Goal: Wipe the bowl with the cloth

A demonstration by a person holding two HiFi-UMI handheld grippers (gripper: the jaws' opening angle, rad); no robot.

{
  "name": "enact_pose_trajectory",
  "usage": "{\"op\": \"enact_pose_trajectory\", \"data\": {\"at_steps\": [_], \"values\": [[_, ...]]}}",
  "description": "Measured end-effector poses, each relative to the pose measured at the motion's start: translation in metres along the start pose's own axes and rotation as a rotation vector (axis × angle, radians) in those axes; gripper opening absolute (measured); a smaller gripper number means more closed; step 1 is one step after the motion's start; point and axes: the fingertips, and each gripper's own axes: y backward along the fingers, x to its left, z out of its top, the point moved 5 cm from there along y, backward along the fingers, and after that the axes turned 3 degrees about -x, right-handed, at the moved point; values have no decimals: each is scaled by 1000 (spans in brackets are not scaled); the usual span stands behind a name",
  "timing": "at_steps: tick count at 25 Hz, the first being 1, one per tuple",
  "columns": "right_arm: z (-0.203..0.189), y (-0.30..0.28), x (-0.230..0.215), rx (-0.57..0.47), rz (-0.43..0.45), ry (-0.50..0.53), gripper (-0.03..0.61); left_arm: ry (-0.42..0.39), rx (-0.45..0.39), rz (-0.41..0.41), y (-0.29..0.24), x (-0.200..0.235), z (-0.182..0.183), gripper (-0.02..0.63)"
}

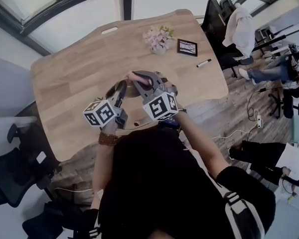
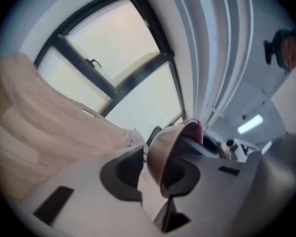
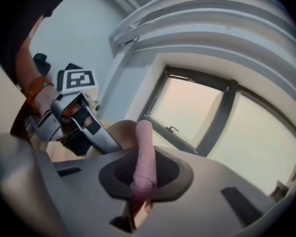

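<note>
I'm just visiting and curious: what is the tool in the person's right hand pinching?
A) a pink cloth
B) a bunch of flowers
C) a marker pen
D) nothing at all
A: in the right gripper view a pink cloth stands clamped between the jaws of the right tool, while the left tool grips the bowl.

A pale wooden table (image 1: 70, 83) stands by large windows (image 1: 79, 19), black office chairs (image 1: 213, 24) on plank floor (image 1: 239, 103).
</note>
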Motion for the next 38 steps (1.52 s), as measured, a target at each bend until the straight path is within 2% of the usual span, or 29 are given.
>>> {"op": "enact_pose_trajectory", "data": {"at_steps": [1, 2, 3, 4, 5, 6, 9, 11, 13, 14, 15, 16, 18, 19, 21, 22, 23, 24, 25, 26, 28, 30, 33, 34, 35, 36, 38], "values": [[-1, 0, 3, 24, 44, 79, 21, -133, 73, 22, -1, -1, -4, 75], [-3, -1, 6, 47, 85, 146, 20, -274, 136, 52, -3, -2, -7, 115], [-4, -2, 10, 67, 113, 202, 20, -404, 186, 84, -5, -3, -11, 120], [-5, -3, 13, 80, 123, 235, 20, -496, 216, 110, -7, -5, -14, 98], [-6, -4, 14, 79, 113, 226, 20, -519, 220, 122, -8, -7, -15, 58], [-7, -3, 12, 62, 88, 165, 20, -463, 193, 114, -8, -7, -12, 54], [-5, 3, -1, -48, -11, -141, 26, -125, 8, 23, -3, -6, 4, 44], [1, 4, -5, -116, -55, -299, 37, 67, -134, -32, 1, -4, 9, 50], [5, 1, -4, -139, -76, -373, 43, 222, -218, -57, 4, 2, 8, 60], [4, 0, -2, -125, -80, -363, 43, 253, -218, -53, 4, 5, 6, 63], [0, -2, 0, -92, -76, -315, 41, 244, -190, -44, 3, 7, 4, 66], [-4, -3, 2, -47, -62, -239, 35, 200, -141, -33, 2, 8, 1, 66], [-12, -5, 6, 34, 1, -88, 23, 30, -27, -7, 1, 7, -4, 72], [-13, -5, 6, 56, 42, -36, 23, -86, 23, 18, 1, 6, -5, 117], [-11, -5, 7, 80, 111, 69, 23, -362, 109, 79, -2, 1, -6, 152], [-9, -6, 10, 90, 134, 142, 21, -489, 150, 100, -5, -4, -9, 144], [-8, -6, 13, 102, 147, 221, 21, -574, 186, 112, -8, -7, -11, 113], [-7, -7, 16, 111, 147, 285, 21, -597, 205, 117, -9, -9, -12, 69], [-6, -7, 17, 109, 136, 313, 20, -559, 203, 112, -10, -10, -10, 59], [-4, -7, 15, 98, 118, 304, 20, -485, 183, 100, -9, -9, -7, 51], [1, -4, 9, 59, 67, 236, 20, -343, 119, 82, -7, -10, 2, 51], [6, 0, 0, 14, 8, 140, 18, -205, 35, 65, -2, -12, 10, 51], [14, 8, -13, -58, -78, -64, 17, 53, -129, 2, 5, -15, 20, 51], [16, 10, -15, -76, -101, -124, 17, 117, -173, -20, 6, -15, 20, 51], [16, 10, -16, -85, -110, -175, 17, 151, -195, -33, 6, -15, 20, 54], [14, 8, -16, -81, -100, -211, 17, 140, -189, -37, 6, -16, 19, 57], [5, 5, -15, -28, -28, -211, 17, -2, -109, -37, 4, -18, 14, 67]]}}
